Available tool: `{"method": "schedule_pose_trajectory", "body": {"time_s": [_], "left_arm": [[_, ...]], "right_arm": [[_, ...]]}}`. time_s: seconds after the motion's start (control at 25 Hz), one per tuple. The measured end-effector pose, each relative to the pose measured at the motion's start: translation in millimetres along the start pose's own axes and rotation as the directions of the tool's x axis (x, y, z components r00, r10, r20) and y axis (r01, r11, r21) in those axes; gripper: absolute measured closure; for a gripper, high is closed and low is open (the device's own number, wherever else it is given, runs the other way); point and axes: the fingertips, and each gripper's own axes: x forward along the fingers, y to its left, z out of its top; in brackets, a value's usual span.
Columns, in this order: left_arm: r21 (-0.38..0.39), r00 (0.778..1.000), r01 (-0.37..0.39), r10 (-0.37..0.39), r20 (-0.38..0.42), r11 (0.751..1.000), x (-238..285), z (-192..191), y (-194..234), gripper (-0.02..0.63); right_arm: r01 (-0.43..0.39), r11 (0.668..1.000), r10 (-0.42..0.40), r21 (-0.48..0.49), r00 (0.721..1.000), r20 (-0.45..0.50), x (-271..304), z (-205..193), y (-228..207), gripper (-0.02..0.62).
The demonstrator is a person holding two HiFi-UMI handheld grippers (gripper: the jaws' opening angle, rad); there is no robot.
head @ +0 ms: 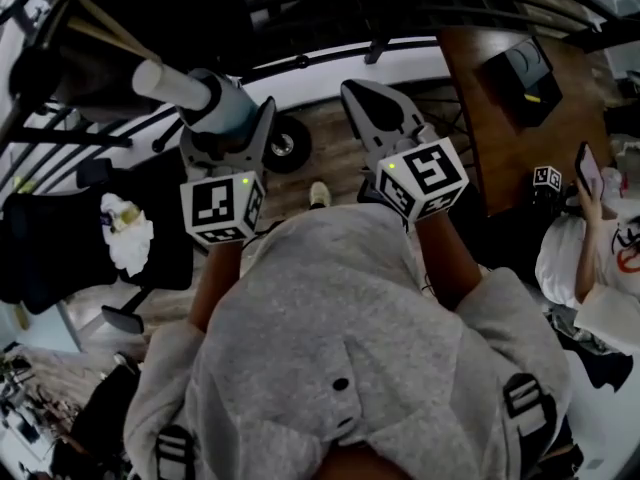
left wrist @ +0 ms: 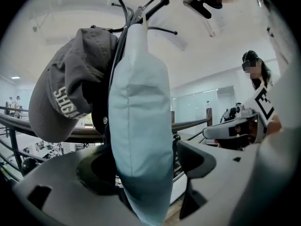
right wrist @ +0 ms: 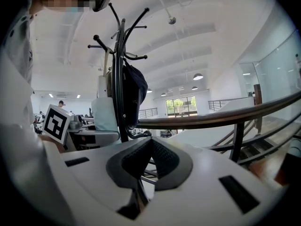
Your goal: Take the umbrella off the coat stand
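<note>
- At the coat stand, the umbrella, folded in a pale blue sleeve, hung straight down from the cluster of dark hooks; its top end reached up among them, so it was not yet off.
- A grey cap hung on the same stand, just beside the umbrella and apparently touching its left side.
- The left gripper had its jaws closed in on the lower part of the umbrella, one pad on each side. The left gripper view showed the sleeve filling the space between them, so I judged this a grip.
- The right gripper was held near the left one, to its right and clear of the stand. Its ribbed pads met with nothing between them.
- From the right gripper view, the umbrella showed as a pale strip on the left side of the dark pole, with the cap on the right side.
- Done, by my reading: the reach and the grasp.
- Left, by my reading: raising the umbrella until its loop or handle cleared the hook, then drawing it away from the stand. How it was attached at the top could not be made out.
- One risk I judged: the cap sat so close that it could be dragged off with the umbrella.
</note>
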Motion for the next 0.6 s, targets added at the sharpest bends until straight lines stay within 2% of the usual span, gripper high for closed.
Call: {"method": "schedule_pose_trajectory", "body": {"time_s": [0.36,0.4,0.44,0.6], "left_arm": [[0.023,0.998,-0.068,0.067,0.022,0.997,14,5,12,0.236],[0.025,0.997,-0.070,0.069,0.023,0.997,13,6,12,0.243],[0.027,0.997,-0.071,0.070,0.021,0.997,12,7,12,0.299],[0.028,0.999,-0.039,0.039,-0.001,0.999,11,9,10,0.326]], "right_arm": [[0.005,1.000,-0.005,0.009,1.000,0.014,1,-1,-8,0.584],[0.004,1.000,-0.004,0.009,1.000,0.016,1,0,-8,0.584],[0.003,1.000,-0.003,0.010,1.000,0.016,0,1,-8,0.585],[-0.005,1.000,0.005,0.017,1.000,0.001,-1,2,-6,0.586]]}}
